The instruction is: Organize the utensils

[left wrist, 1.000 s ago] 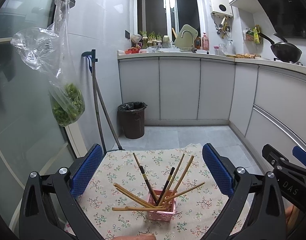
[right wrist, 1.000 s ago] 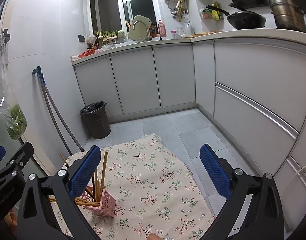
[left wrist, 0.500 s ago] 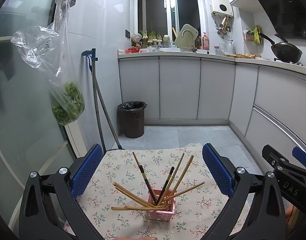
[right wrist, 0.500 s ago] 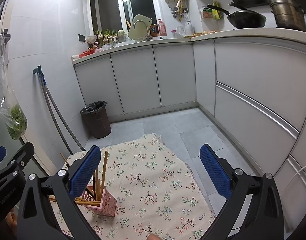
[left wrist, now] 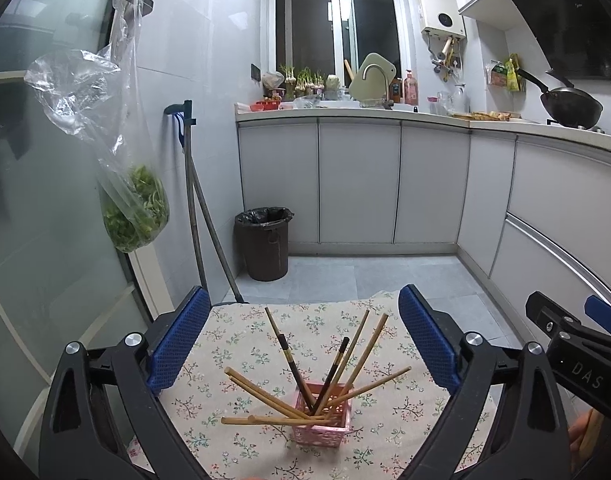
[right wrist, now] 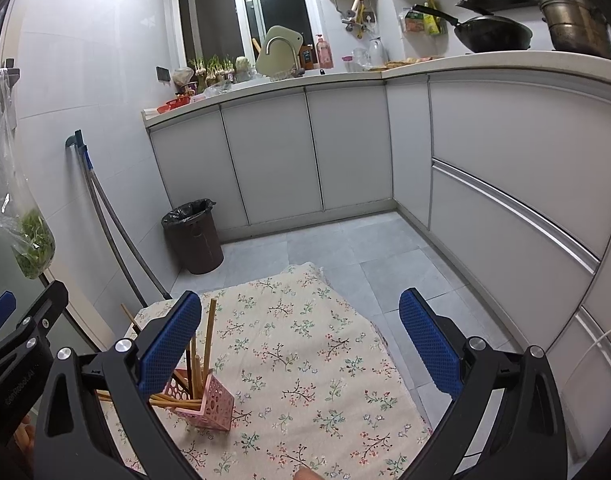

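Pink perforated utensil holder (left wrist: 322, 420) stands upright on the table (left wrist: 233, 344), on a floral tablecloth (right wrist: 305, 344), near the table's front-left part as the right wrist view frames it. Chopsticks (left wrist: 345, 360) sit in it, fanned out at mixed angles: mostly light wood, two dark ones near the middle. Several lean low to the left, nearly flat, tips sticking out past the holder's rim.

Left gripper (left wrist: 301, 340): blue-padded fingers (left wrist: 177, 340) wide apart, nothing between them, framing the holder from the near side without touching it. Right gripper (right wrist: 293, 340): fingers (right wrist: 429, 344) also spread wide, empty, over bare cloth to the right of the holder (right wrist: 209, 404); its left finger overlaps the chopsticks in view, contact can't be told.

Each gripper's body shows at the edge of the other's view, side by side.

Beyond the table: grey tiled floor, dark trash bin (left wrist: 263, 244) with black liner against the cabinets, mop handles (left wrist: 197, 216) leaning on the wall, plastic bag of greens (left wrist: 133, 208) hanging left, wok (right wrist: 489, 34) on the counter.
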`<state>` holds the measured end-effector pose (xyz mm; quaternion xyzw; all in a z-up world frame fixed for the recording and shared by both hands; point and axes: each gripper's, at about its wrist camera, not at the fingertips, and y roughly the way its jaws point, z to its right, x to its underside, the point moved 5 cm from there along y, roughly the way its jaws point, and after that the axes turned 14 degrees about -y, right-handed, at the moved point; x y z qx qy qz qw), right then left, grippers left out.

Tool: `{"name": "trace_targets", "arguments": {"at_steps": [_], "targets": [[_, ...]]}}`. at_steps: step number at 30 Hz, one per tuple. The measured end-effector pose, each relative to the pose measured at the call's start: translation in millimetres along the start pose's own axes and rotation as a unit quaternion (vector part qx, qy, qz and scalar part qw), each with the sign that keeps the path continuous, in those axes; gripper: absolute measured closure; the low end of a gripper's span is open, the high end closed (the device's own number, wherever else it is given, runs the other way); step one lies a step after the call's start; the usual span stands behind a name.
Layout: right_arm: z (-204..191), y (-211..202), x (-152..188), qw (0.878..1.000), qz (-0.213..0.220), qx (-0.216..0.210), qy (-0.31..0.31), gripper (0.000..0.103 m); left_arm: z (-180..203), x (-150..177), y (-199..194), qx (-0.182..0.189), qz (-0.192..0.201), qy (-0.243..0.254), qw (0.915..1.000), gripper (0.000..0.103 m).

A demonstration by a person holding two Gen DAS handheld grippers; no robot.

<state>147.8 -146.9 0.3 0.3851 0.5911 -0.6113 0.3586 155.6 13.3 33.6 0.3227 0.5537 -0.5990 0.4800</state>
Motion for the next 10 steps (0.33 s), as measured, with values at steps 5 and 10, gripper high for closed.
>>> {"name": "trace_targets", "arguments": {"at_steps": [5,10], "targets": [[1.1,-0.6,0.8,1.0,0.001,0.0,0.001,0.007,-1.0,-1.7,0.6,-0.004,-0.018,-0.011,0.9998,0.007],[2.4,0.8,0.3,1.0,-0.001,0.0,0.002,0.007,-0.1,-0.8,0.4,-0.006,-0.02,-0.008,0.9998,0.007]]}}
